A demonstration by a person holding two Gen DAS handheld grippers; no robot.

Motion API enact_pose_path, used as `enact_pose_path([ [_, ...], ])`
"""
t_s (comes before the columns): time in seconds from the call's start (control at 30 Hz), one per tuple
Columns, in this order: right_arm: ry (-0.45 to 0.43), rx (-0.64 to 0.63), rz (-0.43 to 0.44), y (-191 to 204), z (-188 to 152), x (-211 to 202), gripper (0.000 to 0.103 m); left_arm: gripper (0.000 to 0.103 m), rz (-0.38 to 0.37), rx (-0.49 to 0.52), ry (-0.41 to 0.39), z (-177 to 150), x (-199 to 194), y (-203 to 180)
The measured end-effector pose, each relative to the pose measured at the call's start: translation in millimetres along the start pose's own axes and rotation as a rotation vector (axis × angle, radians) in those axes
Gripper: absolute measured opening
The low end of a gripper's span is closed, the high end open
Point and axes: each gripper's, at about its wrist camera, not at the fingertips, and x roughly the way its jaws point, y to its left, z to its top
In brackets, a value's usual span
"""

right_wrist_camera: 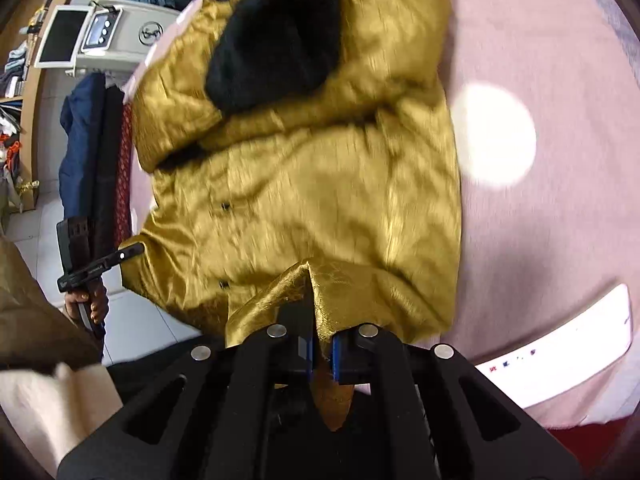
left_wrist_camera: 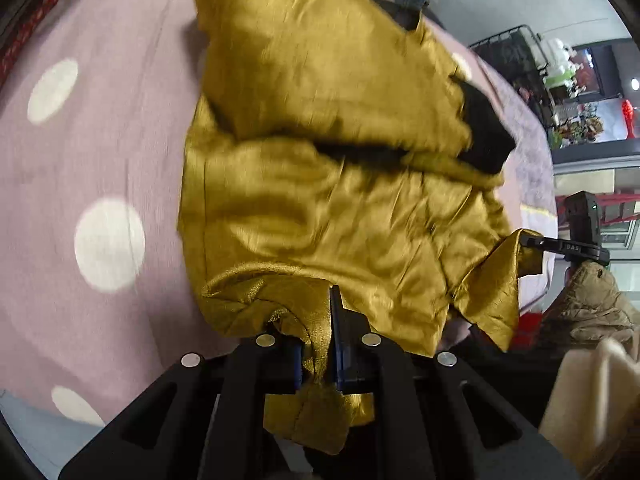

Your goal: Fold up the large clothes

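Golden jacket point(left_wrist_camera: 320, 208), one, pinched by two closed claws: left claw point(left_wrist_camera: 320, 344), right claw point(right_wrist_camera: 320, 344).

Nothing much is reading clearly: small white letters on the right gripper point(left_wrist_camera: 568, 247) are showing, too blurred; marks on white card point(right_wrist_camera: 560, 356), unreadable.

Coat point(left_wrist_camera: 320, 184) on bedsheet point(left_wrist_camera: 100, 152)

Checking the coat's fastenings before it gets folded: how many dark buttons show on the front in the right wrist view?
2 buttons on the coat: one mid-front, one lower, near the hem. Folds may hide more.
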Motion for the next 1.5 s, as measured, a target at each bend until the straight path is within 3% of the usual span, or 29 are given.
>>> enact_pose_path([
  [0.23,-0.209,-0.015,0.02,5,80,-64,0.006,0.01,-0.007,-0.018,-0.218,86,-63,-12],
  [0.37,-0.332,0.043,0.079,-9,126,-105,0.007,0.01,-0.066,-0.069,-0.337,152,-88,-8],
  [0.5,-0.387,0.095,0.082,-15,175,-114,0.006,0.01,-0.001,-0.078,-0.364,211,-78,-15],
  [0.67,-0.381,0.193,0.076,-22,214,-92,0.007,0.012,0.05,-0.263,-0.299,265,-35,-1],
  [0.77,-0.37,0.253,0.084,-36,223,-76,0.007,0.018,0.036,-0.309,-0.264,273,-23,12],
  [0.87,-0.356,0.287,0.08,-48,228,-63,0.007,0.031,-0.049,-0.361,-0.269,271,-26,28],
  [0.97,-0.342,0.327,0.105,-63,233,-52,0.007,0.055,-0.155,-0.435,-0.306,262,-40,54],
  [1.0,-0.339,0.341,0.11,-66,233,-49,0.007,0.069,-0.147,-0.454,-0.333,259,-49,60],
  [1.03,-0.334,0.359,0.117,-71,235,-45,0.007,0.075,-0.116,-0.459,-0.381,252,-64,67],
  [1.17,-0.323,0.428,0.157,-84,242,-31,0.007,0.081,-0.034,-0.428,-0.455,233,-99,78],
  [1.27,-0.319,0.489,0.203,-91,246,-22,0.007,0.083,0.037,-0.387,-0.41,219,-93,72],
  [1.33,-0.31,0.59,0.303,-103,244,-16,0.016,0.083,0.084,-0.332,-0.365,210,-79,62],
  [1.4,-0.344,0.674,0.424,-111,236,-19,0.048,0.083,0.125,-0.279,-0.326,201,-60,49],
  [1.43,-0.386,0.691,0.458,-112,231,-27,0.069,0.083,0.138,-0.26,-0.307,196,-49,42],
  [1.47,-0.42,0.694,0.47,-112,228,-35,0.076,0.083,0.143,-0.249,-0.294,194,-40,39],
  [1.5,-0.452,0.682,0.475,-112,224,-47,0.076,0.083,0.149,-0.236,-0.281,193,-32,35],
])
